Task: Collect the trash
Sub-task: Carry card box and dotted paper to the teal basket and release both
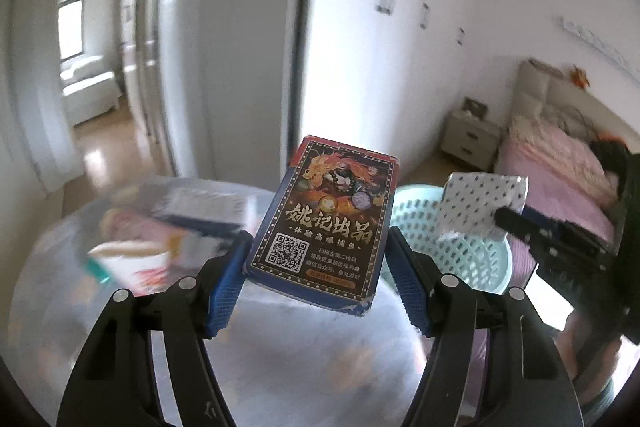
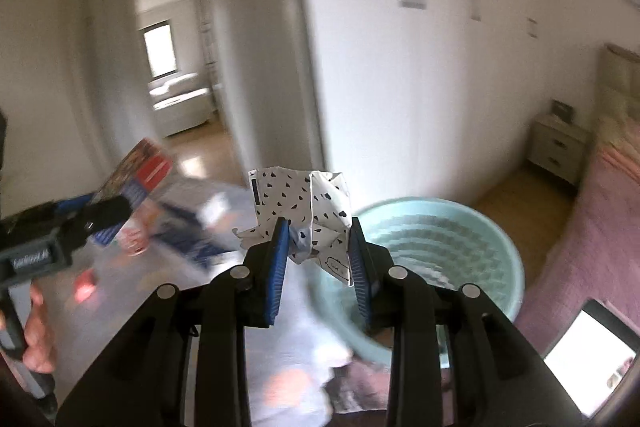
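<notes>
I hold both loads up off the surface and angled toward the pale green perforated plastic basket (image 2: 440,247), which I judge to be the bin for this trash, so that each piece can be dropped straight in without another reach. My left gripper (image 1: 316,259) is clenched on a dark blue cardboard playing-card box (image 1: 326,223), its blue pads pressing the two long edges near the lower end; the box tilts back away from me, its printed face up, showing a golden dragon, large Chinese characters and a QR code, and its near right corner is torn and frayed. My right gripper (image 2: 318,251) is clamped around a crumpled white paper wrapper with black spots (image 2: 308,211), which bunches and folds between the pads and flares out above them, a loose flap hanging down by the right pad. In the right wrist view the wrapper sits just left of the basket's rim, nearer to the drop than the card box, so I judge it goes in first. Behind the card box, a round table covered in clear plastic sheet (image 1: 280,347) carries more blurred packets, too smeared to name.
</notes>
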`<state>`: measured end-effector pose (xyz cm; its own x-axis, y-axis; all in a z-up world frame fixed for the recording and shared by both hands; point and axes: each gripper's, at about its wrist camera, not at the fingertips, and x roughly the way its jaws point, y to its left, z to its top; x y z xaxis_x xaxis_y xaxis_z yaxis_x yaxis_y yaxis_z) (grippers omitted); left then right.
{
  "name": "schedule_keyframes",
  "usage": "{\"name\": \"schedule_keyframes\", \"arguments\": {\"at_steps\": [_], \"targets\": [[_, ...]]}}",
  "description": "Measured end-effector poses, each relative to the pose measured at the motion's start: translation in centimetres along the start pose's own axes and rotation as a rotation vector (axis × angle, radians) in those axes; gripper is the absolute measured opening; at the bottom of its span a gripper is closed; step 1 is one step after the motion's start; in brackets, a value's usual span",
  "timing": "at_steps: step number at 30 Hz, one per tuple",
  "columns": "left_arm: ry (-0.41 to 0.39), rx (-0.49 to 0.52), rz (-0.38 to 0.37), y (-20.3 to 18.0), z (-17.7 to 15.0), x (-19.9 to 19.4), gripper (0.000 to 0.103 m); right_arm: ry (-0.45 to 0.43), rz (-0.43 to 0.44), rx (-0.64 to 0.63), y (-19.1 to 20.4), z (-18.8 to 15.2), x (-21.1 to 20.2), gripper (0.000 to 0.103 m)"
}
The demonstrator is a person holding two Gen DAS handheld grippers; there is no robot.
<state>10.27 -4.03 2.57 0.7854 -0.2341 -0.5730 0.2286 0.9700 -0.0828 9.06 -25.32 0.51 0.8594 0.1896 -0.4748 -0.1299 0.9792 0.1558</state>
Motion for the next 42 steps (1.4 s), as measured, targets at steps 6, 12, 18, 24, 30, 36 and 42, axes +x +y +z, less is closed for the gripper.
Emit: {"name": "schedule_keyframes", "arguments": {"at_steps": [6,12,18,24,30,36,42], "targets": [[0.072,0.037,-0.102,-4.5,0.9,5.4,0.065,0.048,-0.123,0.164,-7.1,-0.2,1.8,0.027],[0.192,0.025,-0.163,-7.3,0.1,11.8,0.066,0.158,-0.21,0.286,-11.4,-1.9,4.3,0.027],[0.264,0.019,-0.166,-8.5,-1.2,16.1,0.067,0.217,-0.247,0.321,-13.2,-3.2,6.1,0.031],[0.256,-0.005,-0.177,-9.1,-1.0,16.7,0.073,0.23,-0.236,0.341,-13.6,-3.1,6.7,0.048],[0.212,-0.018,-0.192,-8.6,-0.7,14.3,0.073,0.212,-0.223,0.334,-13.0,-2.8,6.0,0.049],[0.168,-0.024,-0.207,-8.2,-0.5,11.7,0.073,0.203,-0.21,0.319,-12.3,-2.3,5.4,0.054],[0.101,-0.021,-0.187,-7.2,-0.5,7.8,0.073,0.17,-0.159,0.28,-9.7,-1.5,3.7,0.055]]}}
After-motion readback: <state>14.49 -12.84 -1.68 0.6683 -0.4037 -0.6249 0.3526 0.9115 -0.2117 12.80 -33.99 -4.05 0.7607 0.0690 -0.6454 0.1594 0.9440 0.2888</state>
